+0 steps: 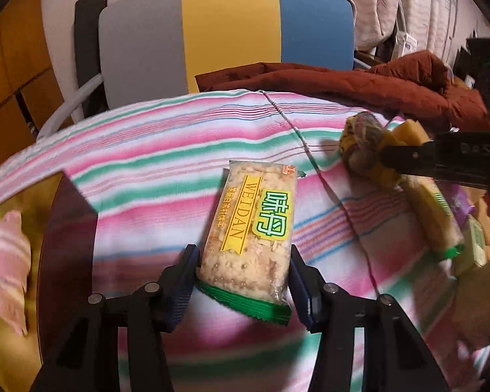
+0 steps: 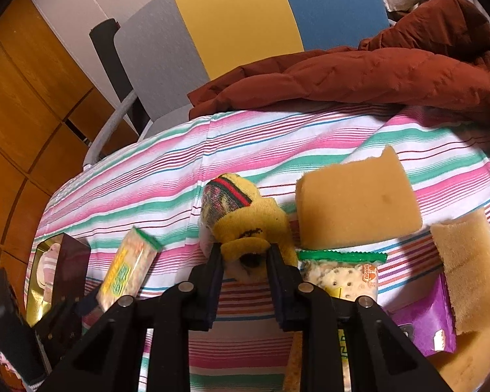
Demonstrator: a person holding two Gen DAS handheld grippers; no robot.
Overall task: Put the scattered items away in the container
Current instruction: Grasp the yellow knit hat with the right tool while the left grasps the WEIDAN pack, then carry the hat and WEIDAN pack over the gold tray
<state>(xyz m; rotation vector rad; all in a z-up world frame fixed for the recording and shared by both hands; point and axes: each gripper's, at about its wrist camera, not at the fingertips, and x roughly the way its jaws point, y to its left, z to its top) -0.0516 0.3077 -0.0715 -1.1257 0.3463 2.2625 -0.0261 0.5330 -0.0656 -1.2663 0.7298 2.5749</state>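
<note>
Your left gripper (image 1: 243, 289) pinches a clear-wrapped cracker packet with green crimped ends (image 1: 250, 238) between its blue-padded fingers (image 1: 186, 281), gripping the packet's near end just above the striped pink, green and white bedsheet (image 1: 166, 150). A yellow band on the packet reads "WEIDAN", beside green Chinese characters; the smaller print is too blurred to read. To its left stands the gold-lined, dark-walled box (image 1: 65, 228), cut off by the frame edge, with a pink striped rolled cloth (image 1: 11, 261) inside it.

Your right gripper (image 2: 245, 261) is closed on a rolled yellow sock with red, green and black stripes (image 2: 245, 215), which rests on the sheet. A second cracker packet (image 2: 341, 274) lies just right of the sock, partly hidden behind the gripper; its small orange logo is illegible.

You can count two tan sponges: a thick block (image 2: 356, 202) beside the sock and a thinner, rougher one (image 2: 464, 268) leaning at the right. Beneath that one sits a purple packet (image 2: 424, 323), its label unreadable.

Beyond lie a rust-red quilted jacket (image 2: 359, 75) and a grey, yellow and blue panel (image 2: 232, 23).
</note>
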